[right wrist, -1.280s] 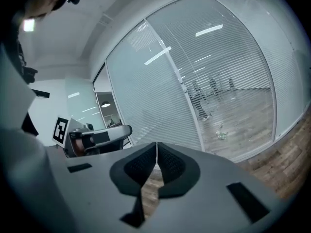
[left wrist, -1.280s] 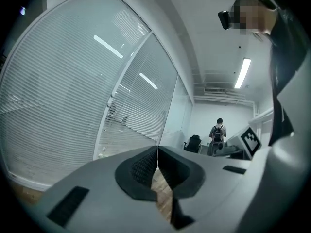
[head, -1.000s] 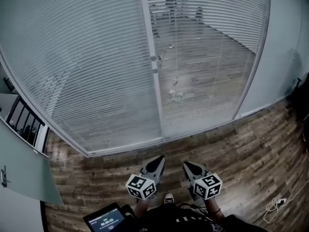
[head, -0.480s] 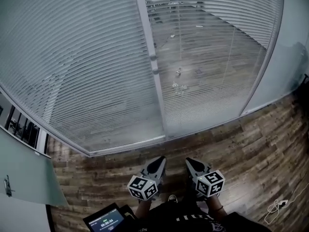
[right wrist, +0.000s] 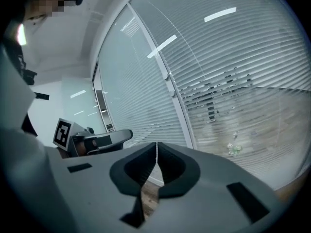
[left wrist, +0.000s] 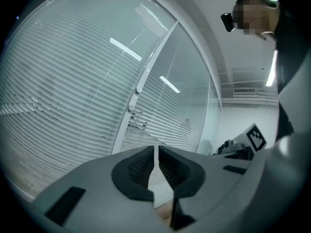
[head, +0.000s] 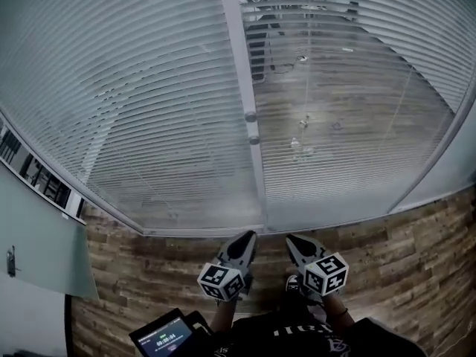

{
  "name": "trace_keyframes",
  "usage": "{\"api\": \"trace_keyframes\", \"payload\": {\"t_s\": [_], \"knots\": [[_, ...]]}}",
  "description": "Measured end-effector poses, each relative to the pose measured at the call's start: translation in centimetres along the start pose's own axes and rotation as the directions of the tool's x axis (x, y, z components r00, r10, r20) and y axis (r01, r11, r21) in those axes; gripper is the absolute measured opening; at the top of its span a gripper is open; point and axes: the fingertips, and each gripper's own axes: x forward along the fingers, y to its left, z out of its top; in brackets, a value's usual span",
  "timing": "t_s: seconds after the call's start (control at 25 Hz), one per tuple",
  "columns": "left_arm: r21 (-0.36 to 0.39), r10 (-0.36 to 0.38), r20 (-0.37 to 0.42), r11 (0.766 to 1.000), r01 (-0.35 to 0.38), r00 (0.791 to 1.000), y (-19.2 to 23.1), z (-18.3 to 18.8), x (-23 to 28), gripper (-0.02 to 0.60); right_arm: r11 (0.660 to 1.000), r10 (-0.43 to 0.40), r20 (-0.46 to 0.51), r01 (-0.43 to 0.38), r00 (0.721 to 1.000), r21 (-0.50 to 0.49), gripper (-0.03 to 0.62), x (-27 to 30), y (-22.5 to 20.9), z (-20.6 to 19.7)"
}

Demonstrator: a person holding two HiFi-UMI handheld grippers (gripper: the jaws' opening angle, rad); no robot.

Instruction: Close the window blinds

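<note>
Facing the blinds (head: 134, 88), pre-grasp step: left gripper (head: 244, 241) fingers barely parting, right gripper (head: 296, 242) fingers together, both empty. Next: reach what seems the cord (head: 305, 119).

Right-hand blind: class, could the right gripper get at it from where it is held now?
Probably not yet. The right gripper is held low by the person's body, jaws together and empty, with wooden floor between it and the right-hand blind. Nothing blocks the way.
</note>
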Motion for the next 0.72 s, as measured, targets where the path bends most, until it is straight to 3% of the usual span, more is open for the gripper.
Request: {"api": "trace_keyframes", "payload": {"t_s": [0.24,0.32,0.4,0.52,0.64,0.72], "knots": [[-0.121,0.084,0.122,0.99,-0.069,0.989,1.7,3.6,7.5,0.07,0.995,0.098,-0.021,-0.098,0.995,-0.025,0.02,2.9,-6.2,3.6],[-0.02,0.129,0.098,0.992,-0.127,0.987,2.9,4.5,9.6,0.084,0.992,0.119,-0.028,-0.12,0.992,-0.025,0.02,4.2,-7.7,4.2],[0.168,0.194,0.049,0.965,-0.2,0.98,4.4,5.3,11.3,0.089,0.99,0.14,-0.034,-0.141,0.99,-0.023,0.02,5.3,-8.5,4.6],[0.427,0.283,0.031,0.864,-0.269,0.959,7.3,7.5,13.4,0.095,0.985,0.17,-0.042,-0.171,0.985,-0.017,0.02,6.4,-9.0,4.7],[0.636,0.344,-0.012,0.727,-0.258,0.939,9.3,10.0,15.3,0.135,0.983,0.183,-0.055,-0.184,0.982,-0.016,0.02,7.1,-9.1,4.7],[0.733,0.38,-0.03,0.637,-0.238,0.925,10.1,11.4,16.1,0.149,0.981,0.191,-0.06,-0.192,0.98,-0.018,0.02,7.0,-8.7,4.7]]}}
